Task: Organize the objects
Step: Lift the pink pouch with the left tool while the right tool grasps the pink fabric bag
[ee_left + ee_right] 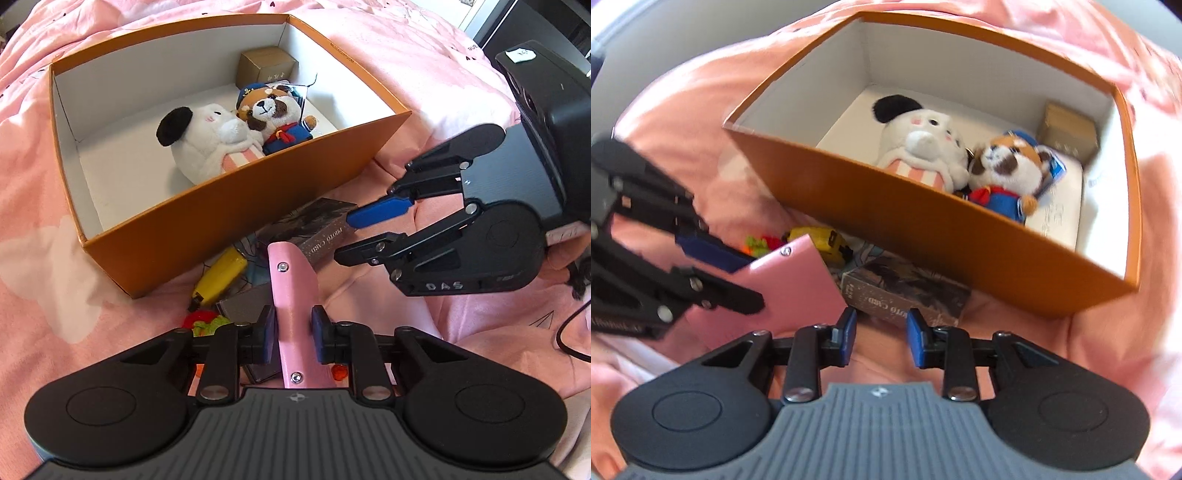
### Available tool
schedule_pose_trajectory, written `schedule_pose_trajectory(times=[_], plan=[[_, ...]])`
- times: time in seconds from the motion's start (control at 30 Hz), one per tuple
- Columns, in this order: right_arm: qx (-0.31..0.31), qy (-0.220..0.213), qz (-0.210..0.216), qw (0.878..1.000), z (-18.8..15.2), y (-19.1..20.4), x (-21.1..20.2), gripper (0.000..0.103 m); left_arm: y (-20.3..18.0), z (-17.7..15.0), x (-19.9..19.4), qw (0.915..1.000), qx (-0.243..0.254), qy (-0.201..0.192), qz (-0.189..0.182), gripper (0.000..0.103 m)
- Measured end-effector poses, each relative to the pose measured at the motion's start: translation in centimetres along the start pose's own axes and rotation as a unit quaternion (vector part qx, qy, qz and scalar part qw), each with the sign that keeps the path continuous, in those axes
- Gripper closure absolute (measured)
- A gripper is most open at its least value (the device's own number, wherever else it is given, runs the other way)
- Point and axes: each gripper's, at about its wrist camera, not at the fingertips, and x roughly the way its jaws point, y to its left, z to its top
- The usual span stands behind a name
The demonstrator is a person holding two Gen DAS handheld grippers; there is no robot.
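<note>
An orange cardboard box (236, 206) with white inside sits on the pink bedding. In it lie a white plush with a black ear (207, 136), a brown-and-white plush in a blue outfit (275, 114) and a small tan box (266, 66). My left gripper (293, 334) is shut on a flat pink case (293, 288), also seen in the right wrist view (790, 280), held above loose items in front of the box. My right gripper (881, 338) is open and empty, just short of a dark photo card box (905, 295). It also shows in the left wrist view (345, 236).
In front of the box lie a yellow gadget (219, 275), a red-and-green toy (203, 321) and the photo card box (317, 229). A white flat pack (1060, 206) lies in the box under the plush. A black cable (569, 332) runs at right.
</note>
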Motion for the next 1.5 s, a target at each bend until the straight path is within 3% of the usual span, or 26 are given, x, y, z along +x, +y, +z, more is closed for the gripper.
schedule_pose_trajectory(times=[0.17, 0.3, 0.37, 0.43, 0.53, 0.8, 0.9, 1.03, 1.13, 1.27, 1.43, 1.5], plan=[[-0.134, 0.009, -0.053, 0.99, -0.1, 1.5, 0.6, 0.068, 0.1, 0.4, 0.9, 0.9993, -0.028, 0.013, -0.02, 0.079], [-0.14, 0.026, -0.027, 0.99, -0.4, 1.3, 0.6, 0.068, -0.6, 0.4, 1.6, 0.9996, -0.022, 0.014, -0.01, 0.079], [-0.112, 0.033, -0.012, 0.993, -0.5, 0.7, 0.5, 0.066, -1.0, 0.3, 1.9, 0.9997, -0.017, 0.018, 0.0, 0.079], [-0.068, 0.042, 0.001, 0.997, -0.7, -0.4, 0.6, 0.054, -1.3, -0.1, 2.0, 0.9997, -0.013, 0.02, 0.01, 0.08], [0.018, 0.059, 0.02, 0.998, -1.7, -2.6, 0.5, 0.052, -1.4, -0.7, 1.7, 0.9996, -0.023, 0.009, 0.017, 0.082], [0.172, 0.077, 0.083, 0.979, -6.0, -5.5, 0.8, 0.052, -1.9, -2.2, 0.4, 0.9983, -0.047, -0.017, 0.031, 0.084], [0.2, 0.076, 0.101, 0.971, -6.6, -5.3, 0.7, 0.068, -2.0, -2.5, -0.2, 0.9972, -0.058, -0.025, 0.04, 0.084], [0.193, 0.065, 0.093, 0.975, -6.4, -4.7, -0.5, 0.078, -1.9, -3.0, -1.0, 0.9958, -0.073, -0.039, 0.039, 0.084], [0.185, 0.038, 0.073, 0.979, -6.0, -4.4, -2.5, 0.08, -2.0, -3.2, -1.3, 0.9947, -0.083, -0.05, 0.035, 0.084], [0.134, -0.018, 0.002, 0.991, -4.9, -2.9, -5.6, 0.081, -1.6, -3.1, -1.3, 0.9928, -0.102, -0.057, 0.027, 0.084], [0.063, -0.007, -0.095, 0.993, -3.8, 0.0, -5.8, 0.081, -1.9, -2.9, -1.7, 0.9905, -0.113, -0.073, 0.03, 0.084], [0.058, -0.002, -0.094, 0.994, -3.8, 0.5, -5.5, 0.081, -1.9, -2.7, -1.3, 0.9898, -0.117, -0.076, 0.027, 0.084]])
